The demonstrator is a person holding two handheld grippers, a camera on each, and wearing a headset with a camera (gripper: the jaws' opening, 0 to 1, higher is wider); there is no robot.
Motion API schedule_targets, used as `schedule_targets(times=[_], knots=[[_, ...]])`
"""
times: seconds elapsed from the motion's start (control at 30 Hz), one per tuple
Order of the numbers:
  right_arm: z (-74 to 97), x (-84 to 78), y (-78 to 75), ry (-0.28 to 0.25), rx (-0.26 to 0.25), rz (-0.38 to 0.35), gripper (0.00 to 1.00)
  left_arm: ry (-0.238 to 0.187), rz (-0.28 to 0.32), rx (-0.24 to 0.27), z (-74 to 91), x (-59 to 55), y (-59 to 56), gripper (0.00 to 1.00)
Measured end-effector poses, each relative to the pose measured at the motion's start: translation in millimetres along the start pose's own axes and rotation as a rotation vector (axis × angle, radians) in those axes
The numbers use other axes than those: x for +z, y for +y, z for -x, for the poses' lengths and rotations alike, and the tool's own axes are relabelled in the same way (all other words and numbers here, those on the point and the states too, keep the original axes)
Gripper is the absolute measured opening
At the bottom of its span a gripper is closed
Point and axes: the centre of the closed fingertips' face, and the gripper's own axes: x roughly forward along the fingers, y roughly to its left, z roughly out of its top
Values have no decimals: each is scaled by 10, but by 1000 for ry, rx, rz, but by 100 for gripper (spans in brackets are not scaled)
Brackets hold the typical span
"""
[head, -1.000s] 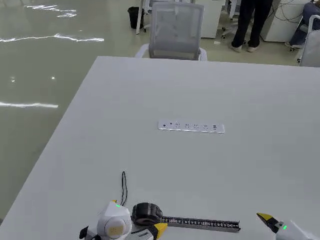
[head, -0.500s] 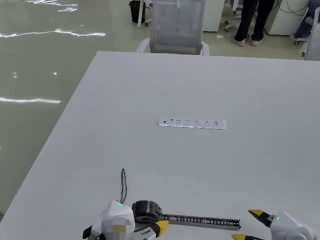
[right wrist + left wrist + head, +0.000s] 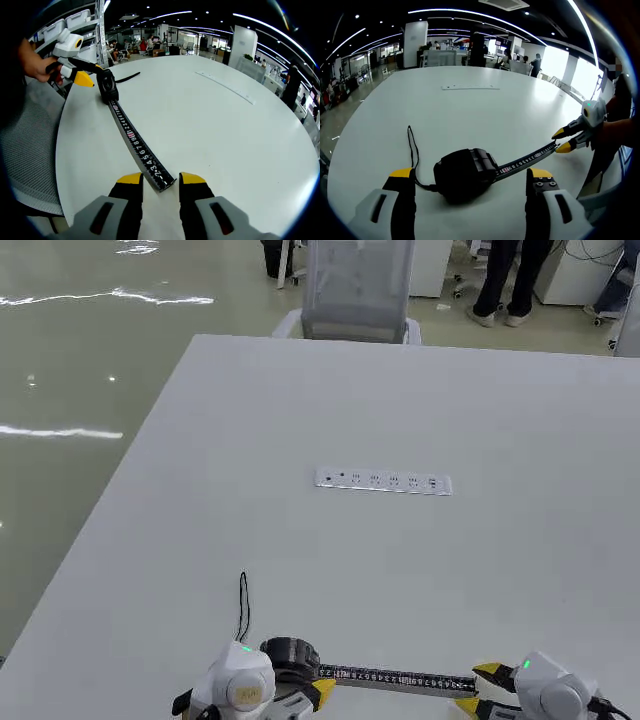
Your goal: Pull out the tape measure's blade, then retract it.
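Between the spread left tongs (image 3: 470, 173) sits the tape (image 3: 464, 170), on the counter (image 3: 400, 400). Its blade (image 3: 135, 145) looks thin and bendy. The blade's tip lies between the right tongs (image 3: 161, 179), spread too. Pinch that tip flat.

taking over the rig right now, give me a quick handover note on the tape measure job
Left claw: open, jaws either side of the tape measure case on the table.
Right claw: open, jaws flanking the blade tip, not closed on it.
Done: blade lies pulled out flat on the table.
To do: likely grip the tip, then guide the blade back into the case.
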Motion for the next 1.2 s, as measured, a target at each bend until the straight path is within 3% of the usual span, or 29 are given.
schedule_targets(times=[0.3, 0.57, 0.73, 0.9, 1.2], knots=[[-71, -55, -35, 22, 16, 17, 22, 13, 22, -4, -23, -56, -13, 89], [-62, -92, -32, 46, 33, 22, 17, 0, 20, -4, -69, 10, -32, 89], [-63, -96, -39, 50, 40, 2, 18, 8, 33, -4, -114, -12, -66, 89], [-53, -95, -70, 12, 37, -43, 17, 12, 69, 11, -164, -29, -19, 88], [-51, -95, -55, 21, 31, -21, 15, 10, 110, 55, -265, 11, 44, 85]])
